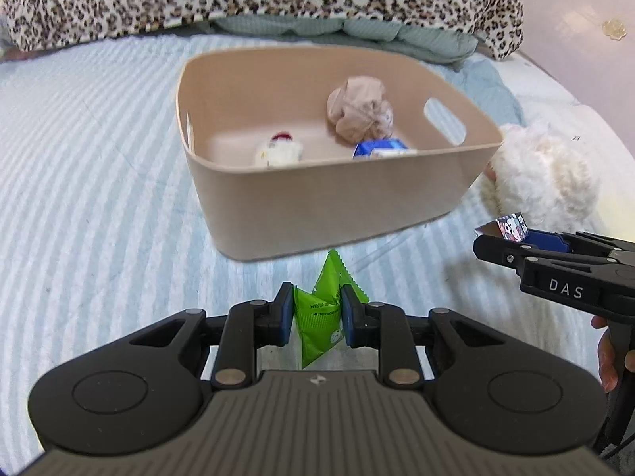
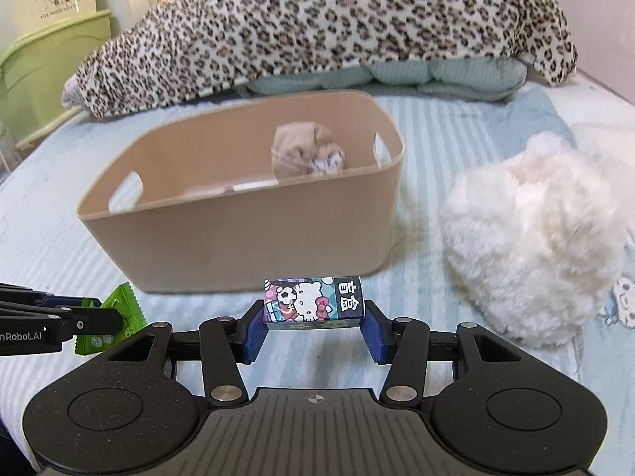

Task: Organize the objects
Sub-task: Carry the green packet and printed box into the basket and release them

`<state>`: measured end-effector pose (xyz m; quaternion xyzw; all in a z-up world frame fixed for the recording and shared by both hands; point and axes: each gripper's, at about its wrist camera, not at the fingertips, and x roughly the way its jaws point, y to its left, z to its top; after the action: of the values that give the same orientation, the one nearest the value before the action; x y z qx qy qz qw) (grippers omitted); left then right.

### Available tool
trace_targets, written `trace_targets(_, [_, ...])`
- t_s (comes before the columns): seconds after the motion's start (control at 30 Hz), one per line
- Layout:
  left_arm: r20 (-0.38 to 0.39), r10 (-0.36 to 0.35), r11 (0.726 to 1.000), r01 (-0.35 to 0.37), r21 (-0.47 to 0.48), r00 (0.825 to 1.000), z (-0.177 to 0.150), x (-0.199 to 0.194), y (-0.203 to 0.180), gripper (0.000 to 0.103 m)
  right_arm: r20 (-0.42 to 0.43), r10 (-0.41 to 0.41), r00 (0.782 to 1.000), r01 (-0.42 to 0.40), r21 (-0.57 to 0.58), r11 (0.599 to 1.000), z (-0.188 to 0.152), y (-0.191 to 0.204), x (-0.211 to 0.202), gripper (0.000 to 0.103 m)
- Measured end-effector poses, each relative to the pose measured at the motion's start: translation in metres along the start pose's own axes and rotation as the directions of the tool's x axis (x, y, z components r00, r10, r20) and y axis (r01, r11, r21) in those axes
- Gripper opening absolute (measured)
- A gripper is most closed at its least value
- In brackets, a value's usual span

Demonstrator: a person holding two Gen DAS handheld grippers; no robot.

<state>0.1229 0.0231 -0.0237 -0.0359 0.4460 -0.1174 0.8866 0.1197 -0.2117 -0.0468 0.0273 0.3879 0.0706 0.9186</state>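
Observation:
A beige plastic bin [image 1: 337, 202] stands on the striped bed; it also shows in the right wrist view [image 2: 238, 234]. Inside lie a crumpled beige cloth [image 1: 359, 109], a small white toy [image 1: 278, 152] and a blue packet [image 1: 381, 148]. My left gripper [image 1: 317, 313] is shut on a green sachet [image 1: 319, 317], held just in front of the bin. My right gripper [image 2: 313, 317] is shut on a small cartoon-printed box [image 2: 313, 299], also in front of the bin. The right gripper shows in the left wrist view [image 1: 512, 240], to the right of the left one.
A fluffy white plush [image 2: 535, 238] lies right of the bin. A leopard-print blanket [image 2: 317, 27] over a green quilt [image 2: 436, 75] lies behind the bin. A green cabinet [image 2: 51, 51] stands at the far left beside the bed.

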Motion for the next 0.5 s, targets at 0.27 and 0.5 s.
trace_targets(0.27, [0.130, 0.014, 0.999, -0.019, 0.040, 0.991, 0.029, -0.039, -0.009, 0.026, 0.114, 0.016, 0.993, -0.012, -0.036, 0.999, 0.034, 0.009, -0.025, 0.047])
trace_targets(0.5, [0.220, 0.058, 0.994, -0.077, 0.076, 0.974, 0.068, -0.044, -0.019, 0.026, 0.181, 0.014, 0.983, -0.004, -0.055, 0.998, 0.073, 0.017, -0.023, 0.047])
